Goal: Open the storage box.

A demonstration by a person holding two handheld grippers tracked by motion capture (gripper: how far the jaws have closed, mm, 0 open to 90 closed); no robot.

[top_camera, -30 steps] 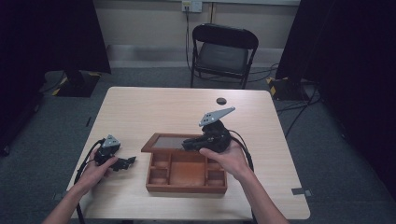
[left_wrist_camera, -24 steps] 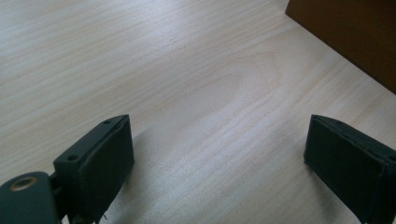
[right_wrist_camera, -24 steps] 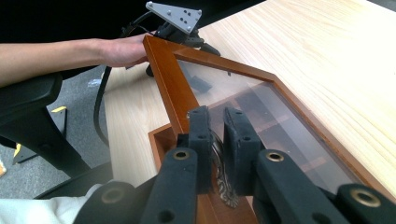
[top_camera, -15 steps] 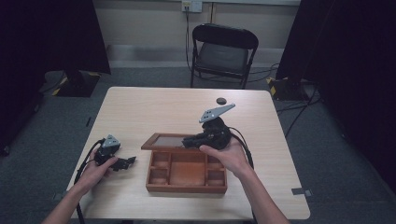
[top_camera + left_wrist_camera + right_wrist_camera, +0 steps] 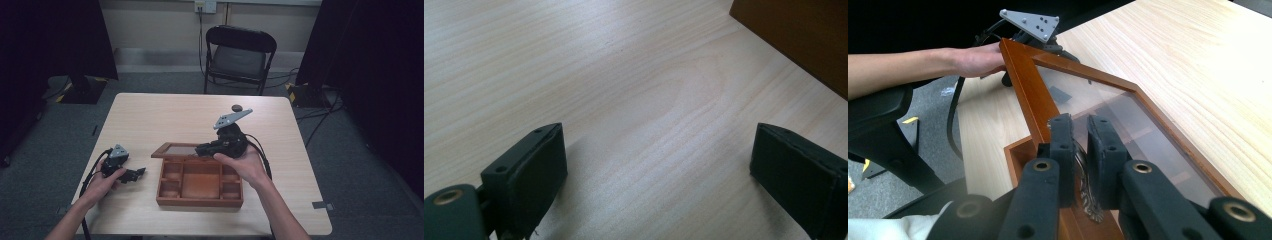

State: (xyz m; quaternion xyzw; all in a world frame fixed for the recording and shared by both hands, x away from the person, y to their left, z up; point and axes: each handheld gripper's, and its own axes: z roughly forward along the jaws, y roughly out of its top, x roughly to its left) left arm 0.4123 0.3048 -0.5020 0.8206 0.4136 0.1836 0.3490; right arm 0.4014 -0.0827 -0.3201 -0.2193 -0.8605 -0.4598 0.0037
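A brown wooden box (image 5: pixel 200 197) with several compartments stands near the table's front edge. Its glass-paned lid (image 5: pixel 179 149) is hinged up and tilted back. My right gripper (image 5: pixel 201 149) is shut on the lid's free edge, where a small metal clasp (image 5: pixel 1089 202) sits between the pads; the glass pane (image 5: pixel 1133 125) stretches away beyond the right gripper (image 5: pixel 1080 135). My left gripper (image 5: pixel 138 173) rests on the table to the left of the box, open. Between the left gripper's (image 5: pixel 659 165) pads lies bare wood, with a box corner (image 5: pixel 804 35) ahead.
A small dark round object (image 5: pixel 236 107) lies on the table (image 5: pixel 165 115) behind the right hand. A black folding chair (image 5: pixel 240 55) stands beyond the far edge. Cables trail from both grippers. The other hand (image 5: pixel 973 57) is visible past the lid.
The right gripper has risen slightly with the lid edge in it. The left gripper has stayed where it was.
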